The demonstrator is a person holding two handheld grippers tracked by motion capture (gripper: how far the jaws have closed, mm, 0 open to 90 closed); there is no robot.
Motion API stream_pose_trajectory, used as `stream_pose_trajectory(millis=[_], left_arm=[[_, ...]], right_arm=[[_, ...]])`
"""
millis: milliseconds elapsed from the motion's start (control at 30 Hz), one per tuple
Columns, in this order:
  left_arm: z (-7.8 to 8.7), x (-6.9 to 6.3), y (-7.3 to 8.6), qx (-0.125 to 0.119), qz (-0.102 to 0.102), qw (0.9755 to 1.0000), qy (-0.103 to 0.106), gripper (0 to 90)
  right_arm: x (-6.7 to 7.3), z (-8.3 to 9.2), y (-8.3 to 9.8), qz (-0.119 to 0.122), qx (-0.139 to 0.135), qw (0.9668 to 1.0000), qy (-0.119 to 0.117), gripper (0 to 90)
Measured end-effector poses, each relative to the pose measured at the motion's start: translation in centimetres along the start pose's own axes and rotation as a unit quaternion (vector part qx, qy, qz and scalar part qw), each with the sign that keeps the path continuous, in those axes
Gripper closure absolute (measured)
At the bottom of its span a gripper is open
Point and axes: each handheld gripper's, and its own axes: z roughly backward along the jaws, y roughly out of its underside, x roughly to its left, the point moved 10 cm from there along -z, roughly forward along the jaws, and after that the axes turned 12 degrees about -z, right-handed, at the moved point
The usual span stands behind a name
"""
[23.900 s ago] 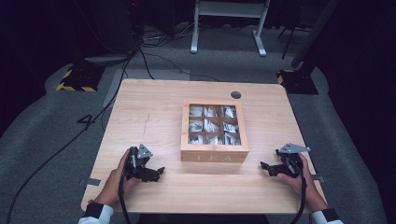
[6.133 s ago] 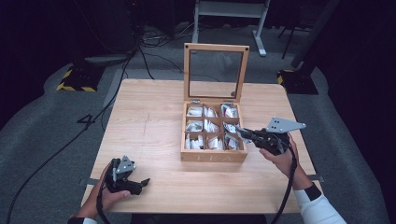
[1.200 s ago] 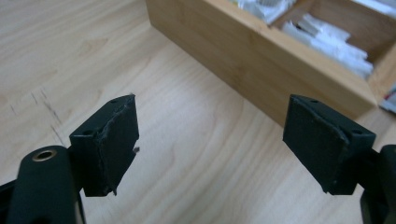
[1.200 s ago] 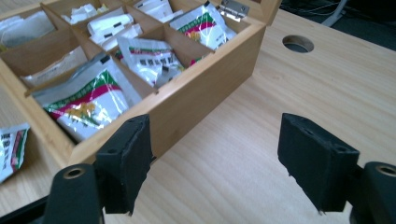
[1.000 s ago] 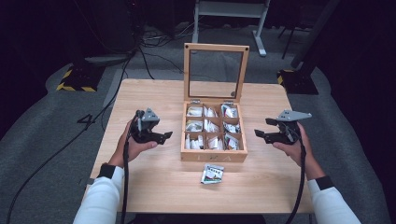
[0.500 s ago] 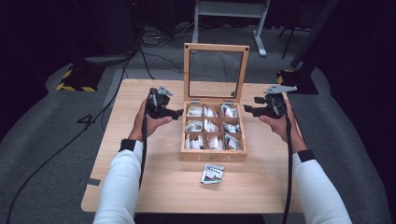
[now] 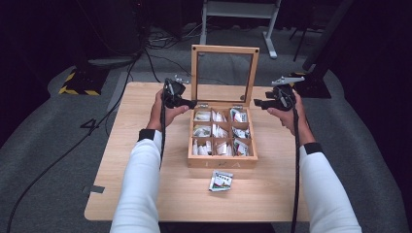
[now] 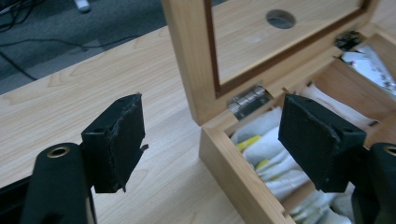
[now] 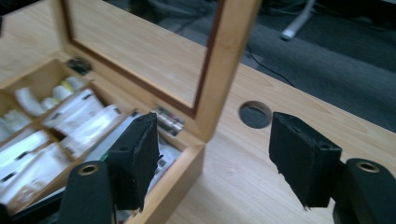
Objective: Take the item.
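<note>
A wooden tea box stands mid-table with its glass lid upright and sachets in its compartments. My left gripper is at the box's left back corner. In the left gripper view it is open, with the corner and a hinge between its pads, untouched. My right gripper is at the right back corner. Its jaws have just been closing a little but stand open astride the lid's post and box corner.
One loose sachet lies on the table in front of the box. A round cable hole sits in the tabletop behind the right corner. Cables and a white stand are on the floor beyond.
Both hands have moved away from me along the box's sides, up to its back corners by the lid's hinges. The loose sachet and the lid have stayed put.
</note>
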Motion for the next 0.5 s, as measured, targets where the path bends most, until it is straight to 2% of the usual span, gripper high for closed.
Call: stream_pose_trajectory(millis=[33,133,233,300,433,500], left_arm=[[-0.3,0.2,-0.3,0.004,0.001,1.0000,-0.005,23.0],[-0.5,0.4,-0.6,0.006,0.003,1.0000,-0.005,23.0],[-0.7,0.9,-0.9,0.004,0.011,0.9999,-0.004,22.9],[-1.2,1.3,-1.2,0.007,0.012,0.9999,-0.008,23.3],[-2.0,0.9,-1.9,-0.005,0.017,0.9998,0.006,23.3],[-2.3,0.8,-2.0,0.000,0.011,0.9999,0.001,23.2]], right_arm=[[0.3,-0.4,-0.7,-0.012,-0.006,0.9999,-0.008,34.2],[0.9,-0.8,-1.5,-0.018,-0.016,0.9996,-0.015,33.8],[0.8,-1.2,-1.8,-0.020,-0.018,0.9996,-0.008,33.4],[0.6,-1.9,-2.1,-0.033,-0.019,0.9992,-0.009,33.2],[0.3,-2.9,-2.0,-0.040,-0.012,0.9991,-0.010,33.1],[0.0,-3.4,-2.1,-0.042,-0.009,0.9990,-0.008,33.1]])
